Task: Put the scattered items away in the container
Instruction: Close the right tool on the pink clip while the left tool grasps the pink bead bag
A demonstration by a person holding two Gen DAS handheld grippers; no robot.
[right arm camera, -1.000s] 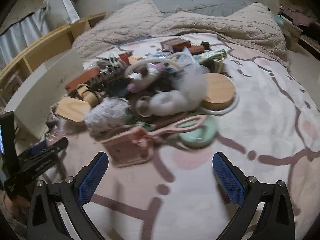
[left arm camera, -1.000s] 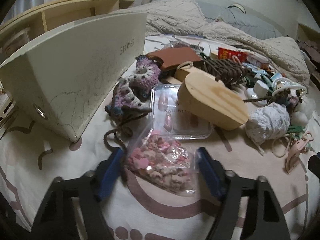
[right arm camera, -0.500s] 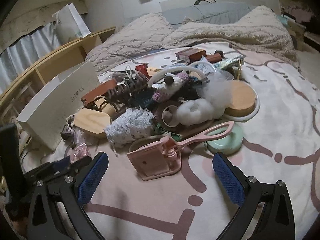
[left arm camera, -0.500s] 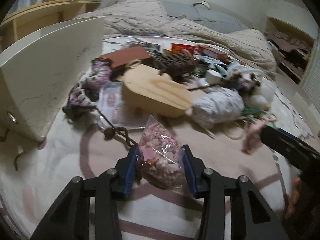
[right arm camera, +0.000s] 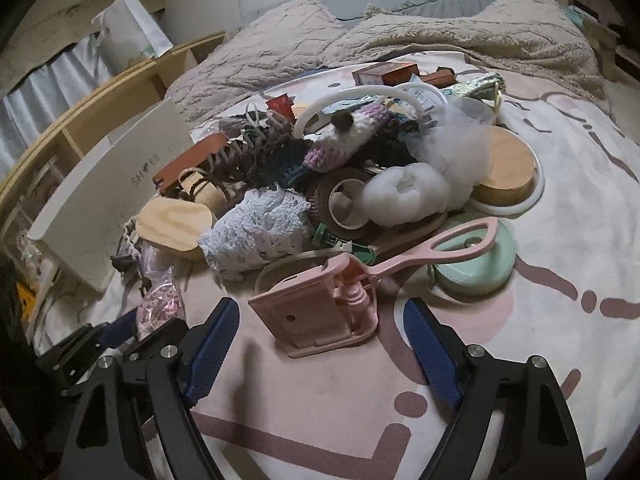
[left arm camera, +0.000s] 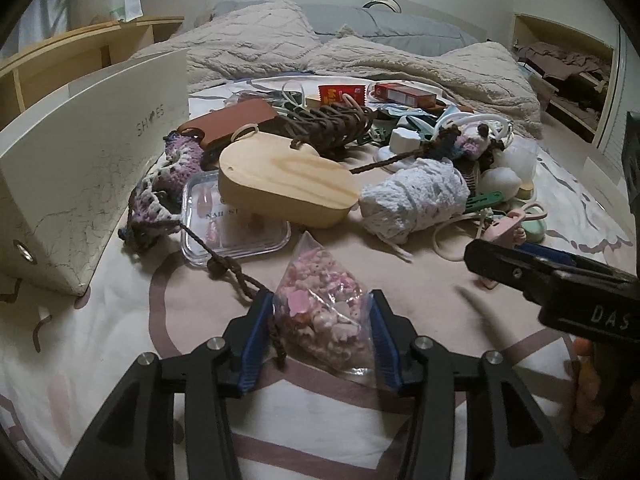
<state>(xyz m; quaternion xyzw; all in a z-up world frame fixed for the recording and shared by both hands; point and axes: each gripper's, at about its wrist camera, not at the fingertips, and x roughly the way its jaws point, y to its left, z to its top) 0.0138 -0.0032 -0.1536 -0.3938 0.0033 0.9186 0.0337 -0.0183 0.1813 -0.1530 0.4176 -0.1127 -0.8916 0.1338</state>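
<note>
The left gripper [left arm camera: 322,334] is clamped on the bead bag [left arm camera: 324,320] at the bed's [left arm camera: 120,320] near edge, after closing hard and easing slightly; the bag is secured but not yet in the box [left arm camera: 80,184] at left. The right gripper's [right arm camera: 316,352] jaws have just narrowed yet stand apart around the pink holder [right arm camera: 316,316], untouched. Only the right view shows that holder between them.

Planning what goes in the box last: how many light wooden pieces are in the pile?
2. An oval wooden piece lies at the pile's left edge, nearest the white box; a round wooden lid sits at the right. Clutter may hide more.
</note>
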